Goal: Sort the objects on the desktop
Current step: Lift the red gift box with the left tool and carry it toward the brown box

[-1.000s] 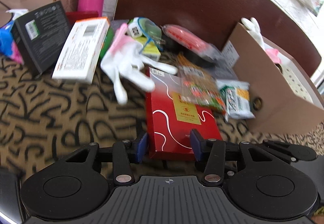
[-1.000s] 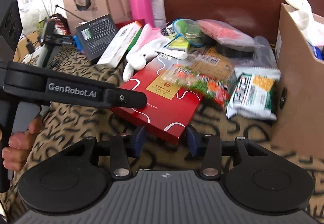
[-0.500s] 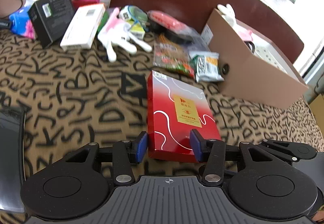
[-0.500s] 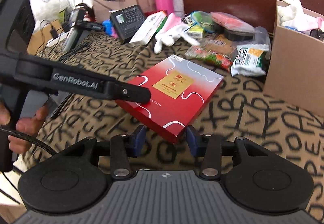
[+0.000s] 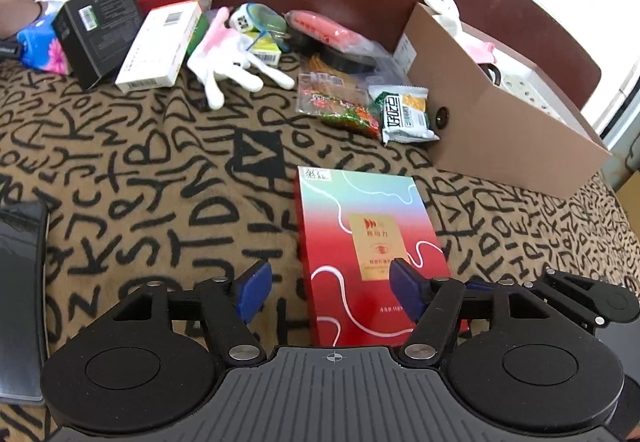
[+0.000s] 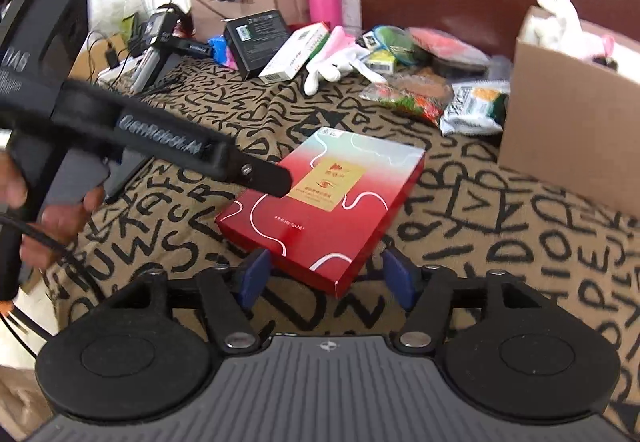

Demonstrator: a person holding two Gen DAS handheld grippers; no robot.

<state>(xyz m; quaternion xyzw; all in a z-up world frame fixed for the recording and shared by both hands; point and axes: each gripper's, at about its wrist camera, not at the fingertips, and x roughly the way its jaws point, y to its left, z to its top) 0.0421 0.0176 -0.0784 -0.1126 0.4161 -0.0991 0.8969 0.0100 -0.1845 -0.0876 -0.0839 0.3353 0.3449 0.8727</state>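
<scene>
Both tools have let go of the red box (image 5: 362, 242) since half a second ago: then each was clamped on its near edge, and now the box lies flat on the patterned tabletop (image 5: 132, 178), well apart from the pile it was pulled out of. The left tool (image 5: 330, 292) has its jaws wide apart, one pad over the box and the other beside it. The right tool (image 6: 322, 276) also stands apart, at the near corner of the box (image 6: 324, 198), not touching it as far as I can tell.

I judge that the step in hand is releasing the red box in open space just before the cardboard box (image 5: 504, 130). The next move probably calls for reaching back to the items left of the cardboard box, for example the snack packets (image 5: 404, 114) or the white glove (image 5: 228, 62), and gripping one alone.
</scene>
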